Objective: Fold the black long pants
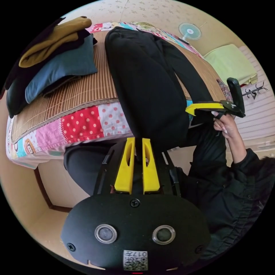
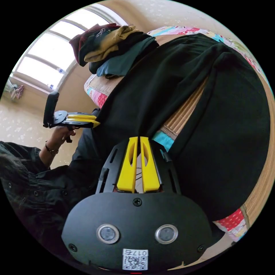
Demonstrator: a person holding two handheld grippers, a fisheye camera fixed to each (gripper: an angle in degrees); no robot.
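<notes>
The black long pants (image 1: 143,86) lie spread on a bed, both legs running away from me and one end hanging over the bed's near edge. My left gripper (image 1: 138,140) is shut on that hanging end, with dark cloth between its yellow jaws. The right gripper (image 1: 187,110), held by a hand, pinches the same end further right. In the right gripper view the pants (image 2: 177,86) cover the bed, my right gripper (image 2: 139,139) is shut with its tips on the cloth's edge, and the left gripper (image 2: 97,123) meets the pants at the left.
A pile of folded clothes (image 1: 57,54) sits on the bamboo mat (image 1: 80,91) at the bed's left end. A patchwork quilt (image 1: 86,123) hangs over the bed's side. A fan (image 1: 189,31) stands beyond the bed. The person's dark jacket (image 1: 229,194) is close by, and a window (image 2: 54,54) is behind.
</notes>
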